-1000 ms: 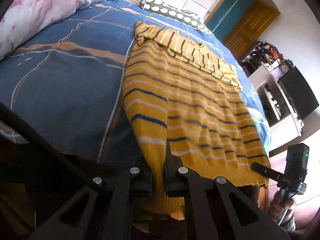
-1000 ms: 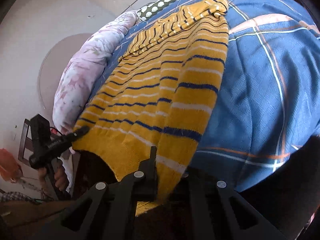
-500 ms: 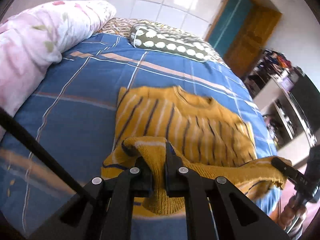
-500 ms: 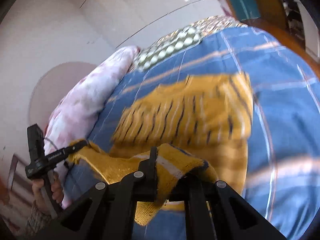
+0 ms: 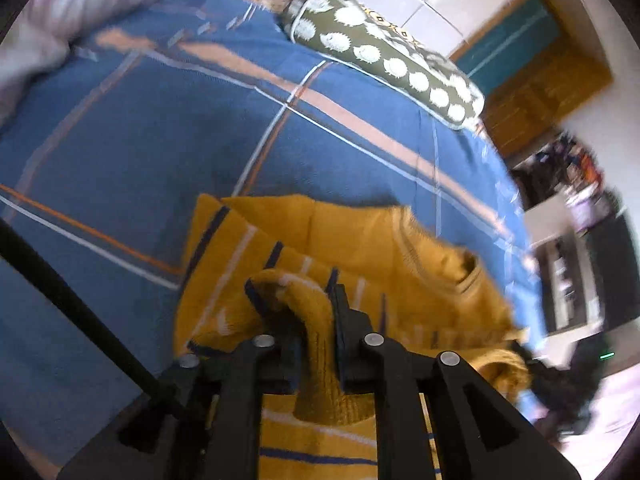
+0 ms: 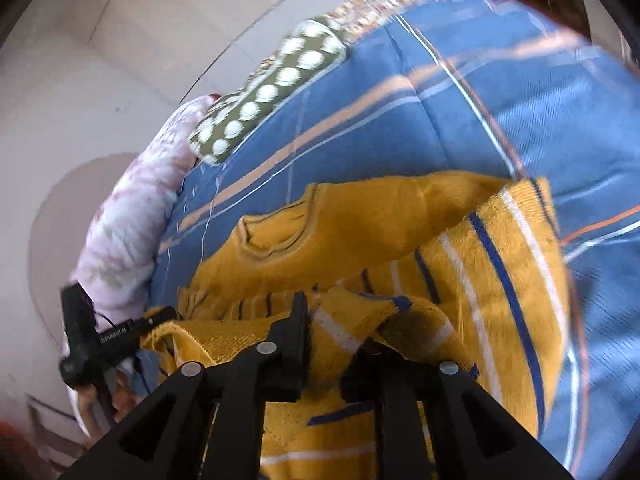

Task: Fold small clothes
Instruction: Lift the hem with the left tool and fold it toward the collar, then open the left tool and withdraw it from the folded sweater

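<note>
The mustard-yellow knitted sweater with navy and white stripes (image 5: 360, 248) is lying on the blue plaid bedsheet (image 5: 120, 140), in the lower middle of both wrist views, its neckline end toward the olive pillow with white spots (image 5: 384, 52) at the top of the frame. Its hem edge is being carried over the body toward that neckline, so the garment is doubling on itself.

The left gripper (image 5: 316, 320) is sitting at the lower centre of its view with a bunch of hem knit between its jaws. Those jaws have just been opening a little and are standing narrow, with the fabric running between them; whether the pads are still pressing on it is hard to judge. The right gripper (image 6: 332, 316) is in the same condition at the lower centre of its view: jaws narrow, just easing apart, striped hem draped between and over them.

The sweater's long axis is running away from both jaws, up the frame toward the pillow, and the folded edge is lying directly under the 2 tools. Each hand is holding 1 corner, so neither is nearer than the other. Judging by this, the next move is probably letting the hem down square on the shoulders. A pink floral quilt (image 6: 132, 200) is lying along the left edge.
</note>
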